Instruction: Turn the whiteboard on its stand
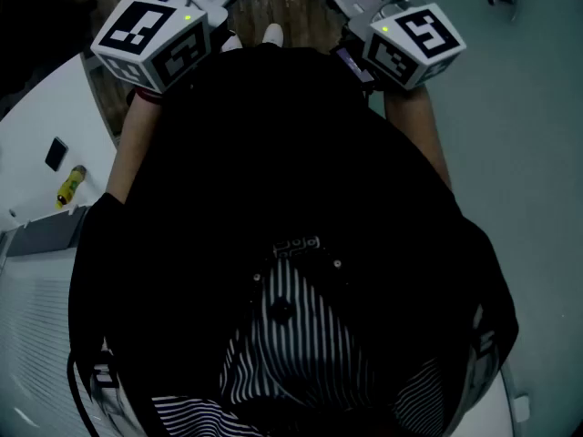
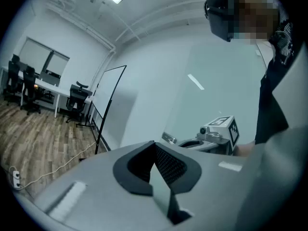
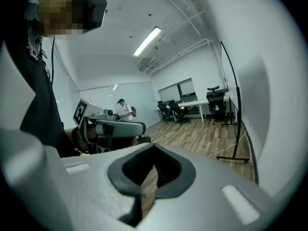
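The whiteboard [image 2: 109,94] is a white panel in a thin black frame on a black stand, standing on the wooden floor to the left in the left gripper view. In the right gripper view its frame edge [image 3: 232,81] and stand foot [image 3: 237,158] are at the right. My left gripper [image 2: 156,150] is shut with nothing between its fingers and is well away from the board. My right gripper [image 3: 153,150] is likewise shut and empty. In the head view only the marker cubes show, left [image 1: 150,30] and right [image 1: 414,44], held in front of my chest; the jaws run off the top edge.
A white table [image 1: 46,107] at my left carries a yellow object [image 1: 71,185] and a small black one [image 1: 56,153]. Desks with office chairs [image 2: 29,88] stand at the far side. A cable [image 2: 48,170] lies on the floor. A person [image 3: 126,110] stands far off.
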